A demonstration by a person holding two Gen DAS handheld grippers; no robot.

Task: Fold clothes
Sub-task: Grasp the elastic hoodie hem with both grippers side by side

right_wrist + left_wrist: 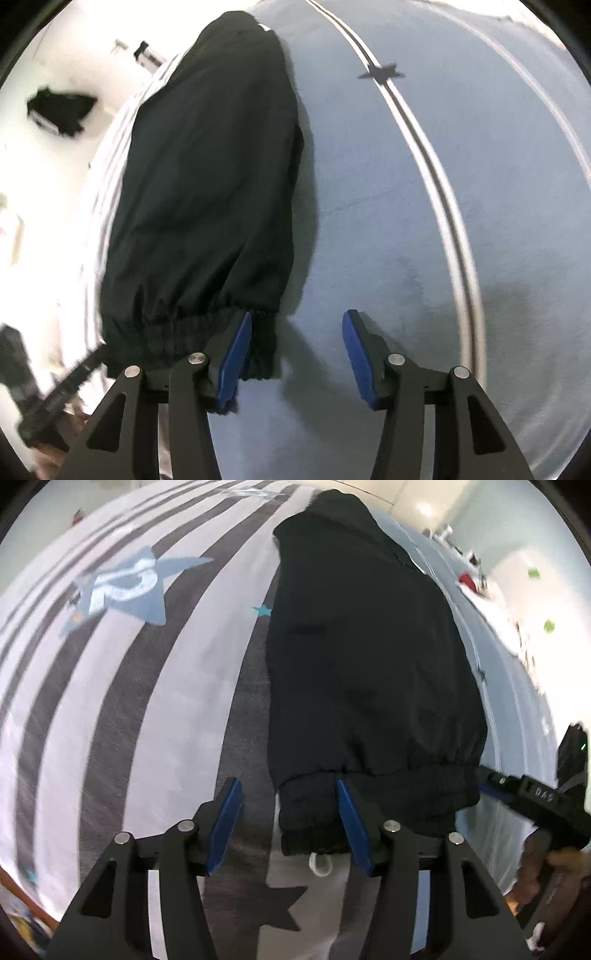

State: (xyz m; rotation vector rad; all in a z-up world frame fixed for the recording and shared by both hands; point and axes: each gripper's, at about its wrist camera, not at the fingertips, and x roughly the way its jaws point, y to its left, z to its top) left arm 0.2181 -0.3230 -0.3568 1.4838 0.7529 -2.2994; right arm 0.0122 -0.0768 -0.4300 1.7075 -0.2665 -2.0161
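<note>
A black garment (369, 657) with an elastic waistband lies folded lengthwise on the bed, waistband towards me. A white drawstring (320, 864) pokes out under the band. My left gripper (286, 786) hangs open over the waistband's left corner; the cloth's edge sits between the blue pads, which do not press on it. In the right wrist view the same black garment (207, 192) fills the left half. My right gripper (297, 315) is open over the waistband's right corner, its left pad above the cloth and its right pad above bare sheet. The right gripper (535, 801) also shows, with a hand behind it.
The bedsheet (129, 709) has grey and white stripes and a large blue star (122, 587); on the right side the bedsheet (406, 221) is pale blue with a thin double stripe. Past the bed's edge lies white floor with a black object (59, 110).
</note>
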